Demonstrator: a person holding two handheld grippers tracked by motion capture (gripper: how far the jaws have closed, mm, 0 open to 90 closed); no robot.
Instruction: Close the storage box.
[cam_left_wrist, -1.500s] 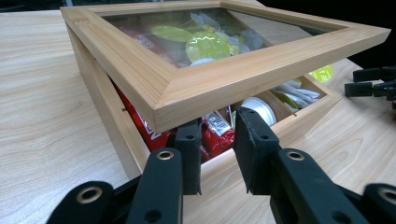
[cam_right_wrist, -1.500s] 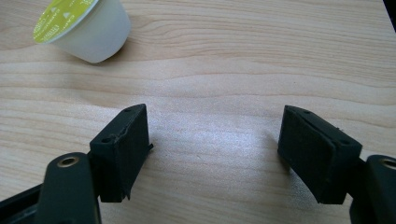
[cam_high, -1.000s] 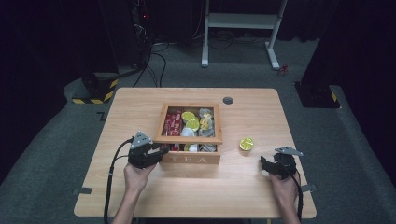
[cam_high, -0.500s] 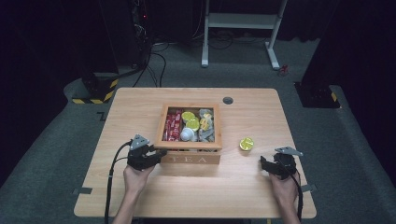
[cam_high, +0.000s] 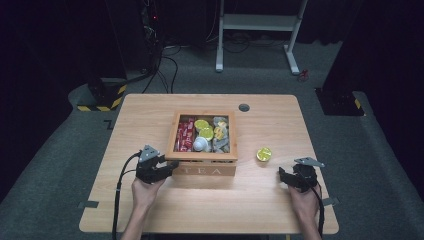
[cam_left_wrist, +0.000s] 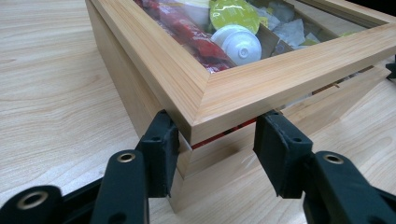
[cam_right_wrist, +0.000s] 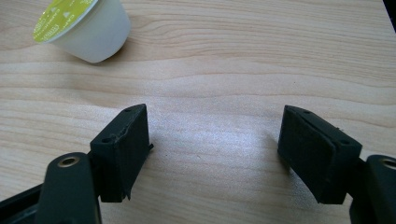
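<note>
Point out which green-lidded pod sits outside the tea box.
The pod lying alone on the bare table, right of the tea box; the other green-lidded pods sit inside it, under its glass lid.

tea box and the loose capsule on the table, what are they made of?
Tea box: looks like pale unfinished wood, grain and mitred corner visible; lid pane seems clear glass or plastic. Capsule: probably white matte plastic cup, glossy yellow-green foil-like lid.

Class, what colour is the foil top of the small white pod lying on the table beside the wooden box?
Lime green, clearest in the right gripper view.
</note>
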